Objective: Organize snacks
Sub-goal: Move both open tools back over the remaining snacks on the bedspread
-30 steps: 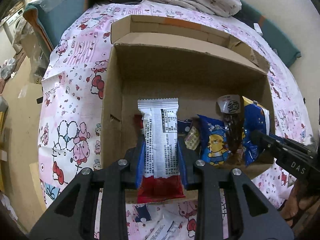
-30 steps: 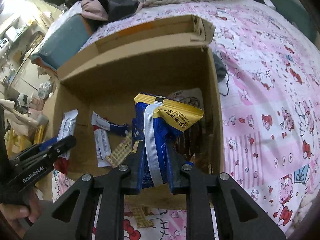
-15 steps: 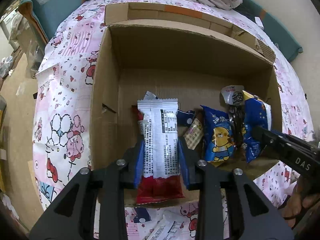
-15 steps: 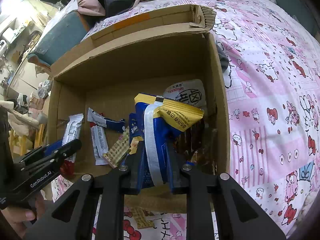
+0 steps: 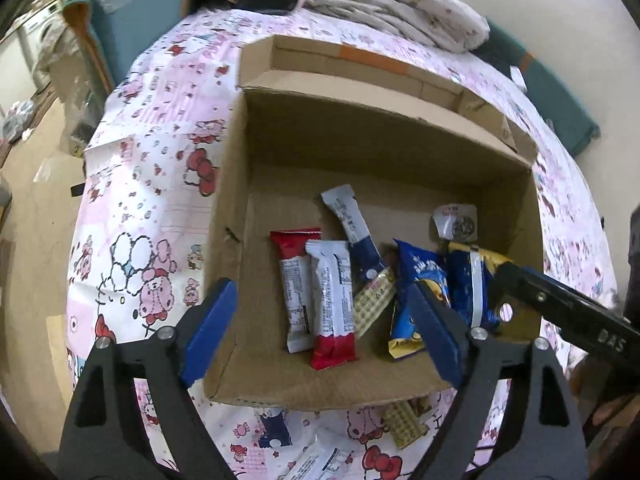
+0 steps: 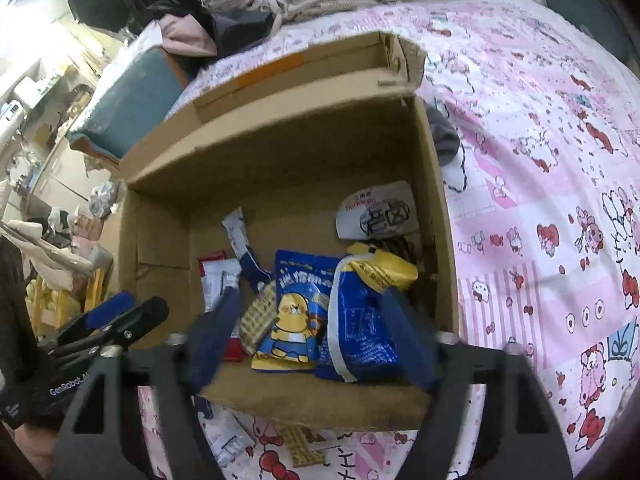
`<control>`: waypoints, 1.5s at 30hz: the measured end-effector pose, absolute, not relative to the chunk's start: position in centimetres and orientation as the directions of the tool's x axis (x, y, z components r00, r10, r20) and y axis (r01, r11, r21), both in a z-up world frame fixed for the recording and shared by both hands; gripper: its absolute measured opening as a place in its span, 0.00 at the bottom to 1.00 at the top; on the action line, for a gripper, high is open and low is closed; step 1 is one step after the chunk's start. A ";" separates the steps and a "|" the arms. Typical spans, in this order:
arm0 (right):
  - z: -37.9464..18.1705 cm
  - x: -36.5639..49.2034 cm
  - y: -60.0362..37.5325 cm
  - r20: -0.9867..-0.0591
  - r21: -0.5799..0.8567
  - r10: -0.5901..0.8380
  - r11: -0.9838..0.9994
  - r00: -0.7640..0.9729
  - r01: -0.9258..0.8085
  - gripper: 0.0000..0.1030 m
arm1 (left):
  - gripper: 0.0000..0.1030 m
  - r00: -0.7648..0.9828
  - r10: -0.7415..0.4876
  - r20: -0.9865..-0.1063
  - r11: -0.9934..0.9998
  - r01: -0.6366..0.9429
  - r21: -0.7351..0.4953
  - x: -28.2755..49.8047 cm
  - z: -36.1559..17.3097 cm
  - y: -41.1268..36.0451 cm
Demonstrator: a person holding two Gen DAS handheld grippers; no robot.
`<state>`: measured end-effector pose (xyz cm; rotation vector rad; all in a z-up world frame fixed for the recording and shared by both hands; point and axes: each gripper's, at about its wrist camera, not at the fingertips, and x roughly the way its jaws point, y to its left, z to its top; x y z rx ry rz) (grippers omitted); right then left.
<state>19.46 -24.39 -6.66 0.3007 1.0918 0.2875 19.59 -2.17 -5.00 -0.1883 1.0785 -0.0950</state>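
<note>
We see a bed sheet (image 5: 152, 208) with pink cartoon prints, and on it stands an open cardboard box (image 5: 232, 216). Inside the box the snacks lie on its floor. At the right wall of the box stands a blue and yellow bag (image 6: 364, 320), and just beside it, more to the middle of the box, a blue bag with a cartoon animal (image 6: 296, 320). Toward the left wall of the box lie two white and red bars (image 5: 332, 304) side by side. Between the bars and the blue bags lies a wafer pack (image 5: 372, 300).

Our left gripper (image 5: 324, 336) is at the near edge of the box, its jaws wide apart and holding nothing. Our right gripper (image 6: 316, 340) is also at the near edge, jaws wide apart, the blue bags standing between them, not squeezed.

Outside the box, near its front wall, another wafer (image 6: 300, 444) lies on the sheet.
</note>
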 end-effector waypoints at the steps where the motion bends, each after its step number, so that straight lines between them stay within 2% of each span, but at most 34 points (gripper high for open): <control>1: -6.5 19.4 -24.3 -0.819 0.373 0.372 0.924 0.437 -0.089 0.76 | 0.82 0.470 -0.169 -0.866 0.979 -0.019 -0.201 19.6 -5.0 -2.1; 17: -5.3 16.8 -25.4 -0.808 0.406 0.378 0.913 0.452 -0.039 0.76 | 0.83 0.561 -0.136 -0.817 0.984 -0.021 -0.178 17.0 -2.2 -1.0; 20: -4.9 15.8 -25.3 -0.809 0.397 0.375 0.916 0.453 -0.050 0.76 | 0.88 0.567 -0.136 -0.812 0.983 -0.021 -0.180 16.2 -1.7 -0.6; 23: -4.7 14.8 -25.1 -0.810 0.390 0.372 0.919 0.454 -0.058 0.76 | 0.88 0.568 -0.133 -0.812 0.985 -0.016 -0.173 15.4 -1.5 -0.3; 30: -5.2 12.6 -24.6 -0.819 0.396 0.376 0.917 0.432 -0.049 0.76 | 0.88 0.545 -0.043 -0.838 0.997 -0.032 -0.072 13.2 -2.1 0.1; 45: -7.9 9.3 -24.2 -0.846 0.449 0.422 0.894 0.326 0.007 0.76 | 0.88 0.436 -0.059 -0.898 0.993 -0.066 -0.097 10.2 -4.4 1.6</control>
